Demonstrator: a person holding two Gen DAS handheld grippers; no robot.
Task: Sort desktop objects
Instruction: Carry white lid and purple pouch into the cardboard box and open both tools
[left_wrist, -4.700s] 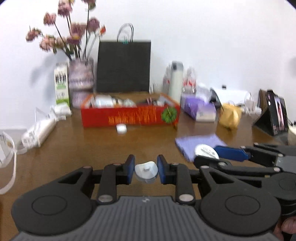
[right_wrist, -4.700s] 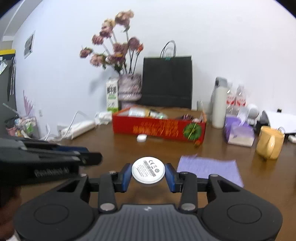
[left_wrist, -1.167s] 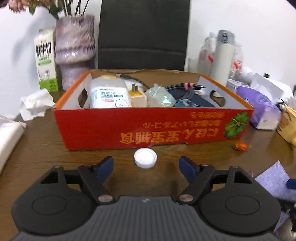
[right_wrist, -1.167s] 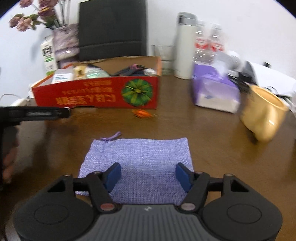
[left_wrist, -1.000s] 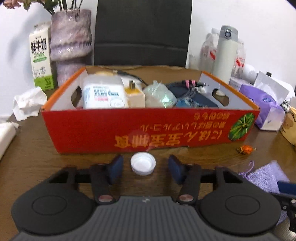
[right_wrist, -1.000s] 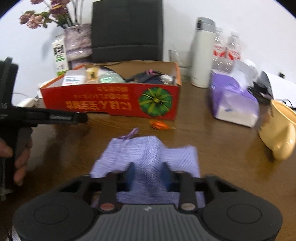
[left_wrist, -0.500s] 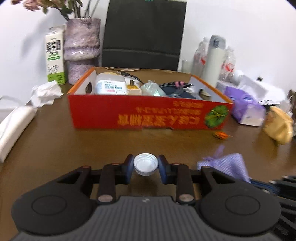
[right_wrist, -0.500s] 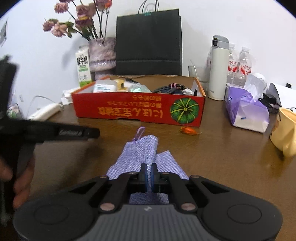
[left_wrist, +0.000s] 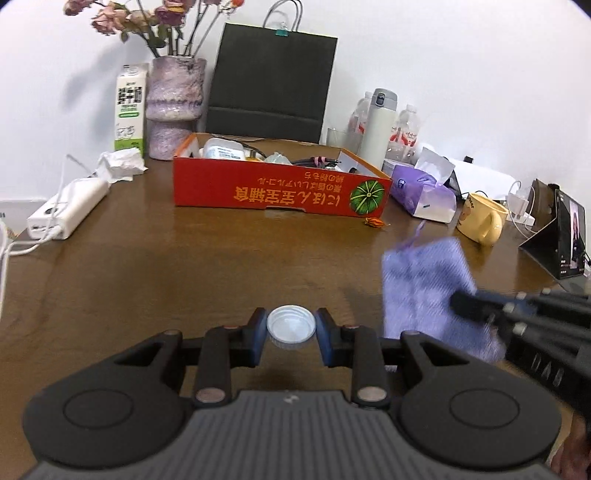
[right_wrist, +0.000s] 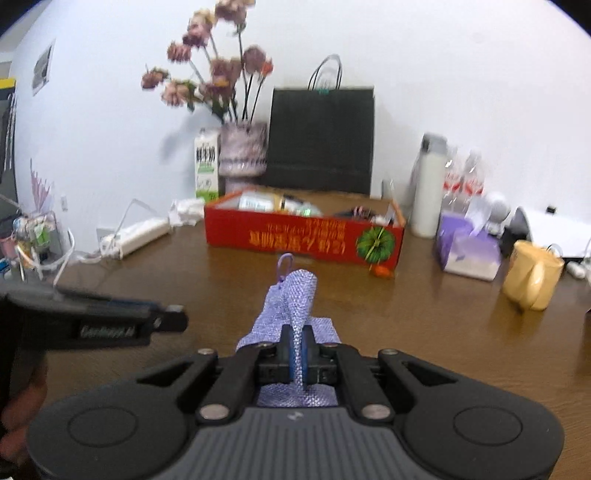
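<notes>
A white bottle cap (left_wrist: 291, 327), hollow side up, sits pinched between the blue pads of my left gripper (left_wrist: 291, 328) above the brown table (left_wrist: 184, 266). My right gripper (right_wrist: 297, 350) is shut on a fold of the purple woven pouch (right_wrist: 291, 295), which hangs lifted off the table with its drawstring loop pointing away. From the left wrist view the same pouch (left_wrist: 424, 291) hangs at the right, held by the right gripper's dark fingers (left_wrist: 480, 306). The red cardboard box (left_wrist: 280, 192) with several items inside stands further back.
Behind the box stand a black paper bag (left_wrist: 271, 77), a vase of flowers (left_wrist: 173, 107) and a milk carton (left_wrist: 129, 107). A white power strip (left_wrist: 66, 210) lies at left. A thermos (left_wrist: 380, 125), purple tissue pack (left_wrist: 421, 195), yellow mug (left_wrist: 480, 221) and small orange scrap (left_wrist: 375, 222) sit right.
Both grippers have drawn back from the box and risen a little. The left closed on the cap and lifted it. The right shut on the pouch and raised it off the table.
</notes>
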